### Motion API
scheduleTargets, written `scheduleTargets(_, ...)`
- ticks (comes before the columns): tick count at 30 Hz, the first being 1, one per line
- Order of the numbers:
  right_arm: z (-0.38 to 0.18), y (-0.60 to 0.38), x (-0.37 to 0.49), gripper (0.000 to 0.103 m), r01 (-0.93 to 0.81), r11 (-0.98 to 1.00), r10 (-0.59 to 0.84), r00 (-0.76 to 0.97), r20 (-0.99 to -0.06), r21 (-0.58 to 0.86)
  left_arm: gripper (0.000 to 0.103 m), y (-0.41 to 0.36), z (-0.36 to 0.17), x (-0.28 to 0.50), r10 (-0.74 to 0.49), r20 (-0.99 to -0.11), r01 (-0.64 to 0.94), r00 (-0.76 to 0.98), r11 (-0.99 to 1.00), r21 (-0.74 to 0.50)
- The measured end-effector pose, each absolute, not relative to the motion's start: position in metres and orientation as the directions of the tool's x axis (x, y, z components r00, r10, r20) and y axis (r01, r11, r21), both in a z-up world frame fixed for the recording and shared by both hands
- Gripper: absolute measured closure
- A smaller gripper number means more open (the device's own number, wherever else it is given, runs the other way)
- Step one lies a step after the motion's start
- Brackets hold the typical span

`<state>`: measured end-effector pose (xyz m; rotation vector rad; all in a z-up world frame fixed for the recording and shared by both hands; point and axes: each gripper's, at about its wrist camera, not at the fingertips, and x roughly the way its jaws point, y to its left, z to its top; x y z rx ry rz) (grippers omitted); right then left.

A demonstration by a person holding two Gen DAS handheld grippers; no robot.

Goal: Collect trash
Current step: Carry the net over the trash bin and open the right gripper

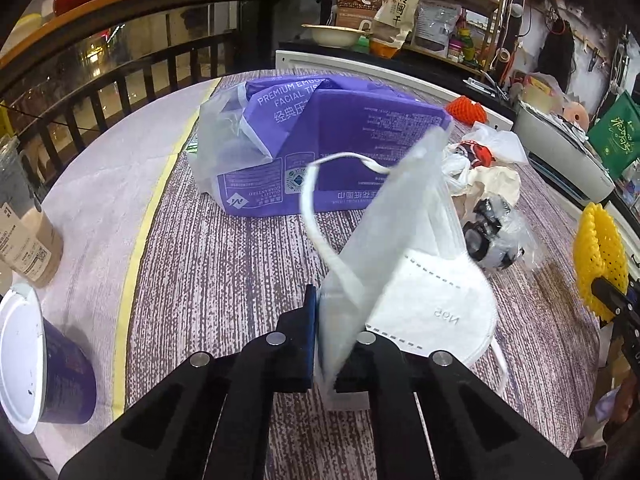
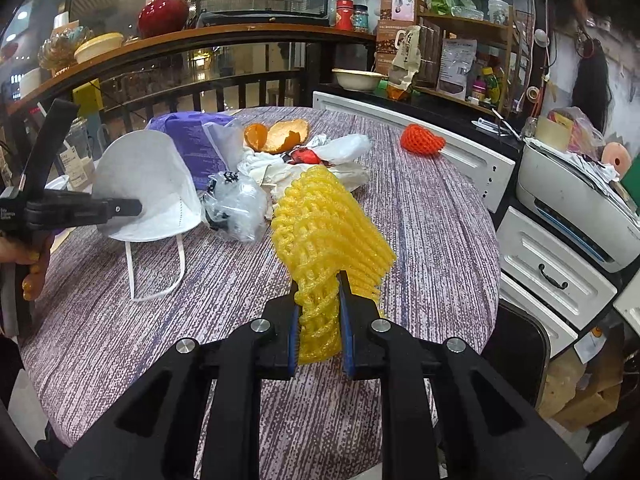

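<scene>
My left gripper [image 1: 326, 344] is shut on a white N95 face mask [image 1: 432, 292] and holds it above the purple-striped round table [image 1: 224, 272]; the mask also shows in the right wrist view [image 2: 148, 184], its straps hanging. My right gripper [image 2: 320, 320] is shut on a yellow foam fruit net [image 2: 328, 224] above the table; the net also shows at the right edge of the left wrist view [image 1: 598, 256]. Loose trash lies mid-table: a crumpled clear plastic bag [image 2: 236, 204], white wrappers [image 2: 344, 148], orange peel [image 2: 280, 136] and a red foam net [image 2: 422, 140].
A purple facial tissue pack [image 1: 320, 152] lies at the table's far side. A milk tea cup [image 1: 24, 236] and a purple noodle cup [image 1: 44, 372] stand at the left edge. White drawers [image 2: 548, 264] and a printer [image 2: 580, 204] stand to the right, a railing behind.
</scene>
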<state>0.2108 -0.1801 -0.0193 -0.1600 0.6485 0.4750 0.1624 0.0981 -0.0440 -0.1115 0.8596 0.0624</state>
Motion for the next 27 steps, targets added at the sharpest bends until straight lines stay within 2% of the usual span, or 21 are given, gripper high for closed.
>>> scheduleTargets(16, -0.007, -0.227, 0.195, 0.086, -0.401, 0.913, 0.379, 0.76, -0.528, 0.077, 0.099, 0.06, 0.004, 0.117, -0.082, -0.658, 0.012, 0.749, 0.994, -0.11)
scheduleTargets(21, -0.004, -0.263, 0.198, 0.086, -0.311, 0.945, 0.319, 0.801, -0.506, 0.102, 0.099, 0.026, 0.023, 0.116, -0.152, -0.613, 0.104, 0.776, 0.988, -0.113)
scheduleTargets(27, -0.018, -0.32, 0.21, 0.086, -0.168, 0.979, 0.204, 0.817, -0.539, 0.115, 0.099, -0.024, 0.029, 0.13, -0.246, -0.59, 0.219, 0.769, 0.969, -0.118)
